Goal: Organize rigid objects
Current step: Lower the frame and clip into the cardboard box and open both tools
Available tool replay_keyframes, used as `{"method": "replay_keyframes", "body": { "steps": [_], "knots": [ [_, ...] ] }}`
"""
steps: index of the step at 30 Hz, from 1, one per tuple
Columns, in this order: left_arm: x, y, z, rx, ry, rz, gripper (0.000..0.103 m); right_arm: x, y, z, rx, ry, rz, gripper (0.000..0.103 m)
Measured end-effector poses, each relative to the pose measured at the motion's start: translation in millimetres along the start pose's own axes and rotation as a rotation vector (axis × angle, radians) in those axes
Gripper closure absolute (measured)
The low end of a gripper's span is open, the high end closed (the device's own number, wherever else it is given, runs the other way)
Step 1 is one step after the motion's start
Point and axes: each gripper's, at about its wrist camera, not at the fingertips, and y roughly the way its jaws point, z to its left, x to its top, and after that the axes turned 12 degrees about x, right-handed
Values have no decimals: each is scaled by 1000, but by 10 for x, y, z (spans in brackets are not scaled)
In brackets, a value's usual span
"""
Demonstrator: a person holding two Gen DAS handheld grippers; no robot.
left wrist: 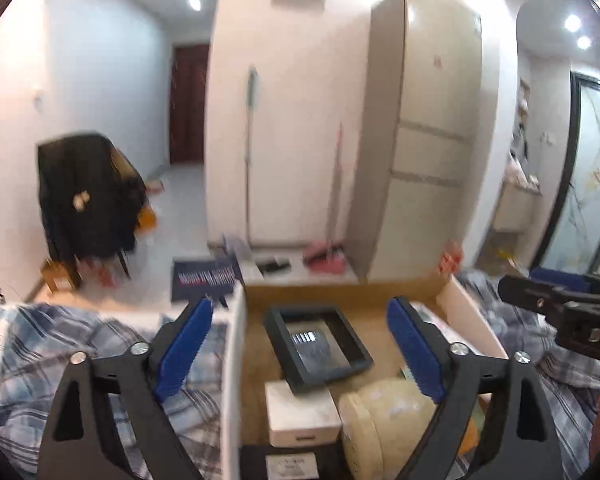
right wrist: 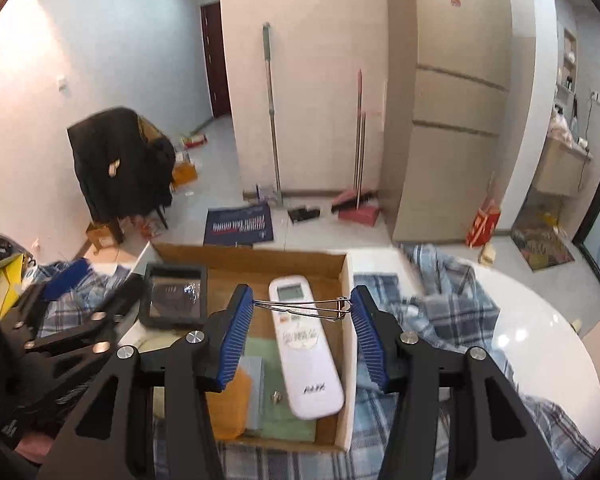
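**Me:** Over the cardboard box [right wrist: 342, 280], my right gripper [right wrist: 302, 307] pinches a thin metal clip [right wrist: 306, 307] end to end, one tip against each blue pad, so it hangs crosswise above the white remote [right wrist: 305, 344].

**Partner:** And your left?

**Me:** My left gripper [left wrist: 300, 344] stands spread wide with nothing between its pads; the black frame [left wrist: 318, 346] lies in the box beneath it, next to a white case [left wrist: 300, 416] and a cream round tin [left wrist: 388, 428].

**Partner:** How would you set the clip down well?

**Me:** I judge it best to lower it over a bare patch of box floor, not onto the remote, and ease the pads apart only when it is nearly resting, since a springy wire piece may jump.

**Partner:** Which way does it run?

**Me:** Its long axis runs left to right across my view, roughly square to the remote's length, wider looped end toward my right pad.
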Motion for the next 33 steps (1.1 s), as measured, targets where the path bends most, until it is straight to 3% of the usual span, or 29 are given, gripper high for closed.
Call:
{"method": "replay_keyframes", "body": {
  "steps": [2, 5, 15, 26, 29, 31, 33],
  "knots": [
    [15, -88, 55, -12, -27, -54, 0, -10, 21, -1, -6, -36, -22, 53],
    [31, -169, 124, -40, -70, -104, 0, -15, 101, -13, 15, -56, -8, 53],
    [33, -173, 2, -29, -4, -91, 0, -117, 536, -185, 50, -21, 138, 53],
    [15, -283, -103, -24, 59, -114, 0, -258, 631, -153, 29, -69, 169, 53],
    [38, -333, -93, -15, 52, -128, 0, -252, 583, -129, 34, -78, 151, 39],
    [63, -362, -93, -7, 46, -131, 0, -223, 509, -128, 33, -77, 114, 25],
    [106, -397, -80, 0, 44, -133, 0, -171, 397, -133, 45, -80, 77, 19]
  ]
}}
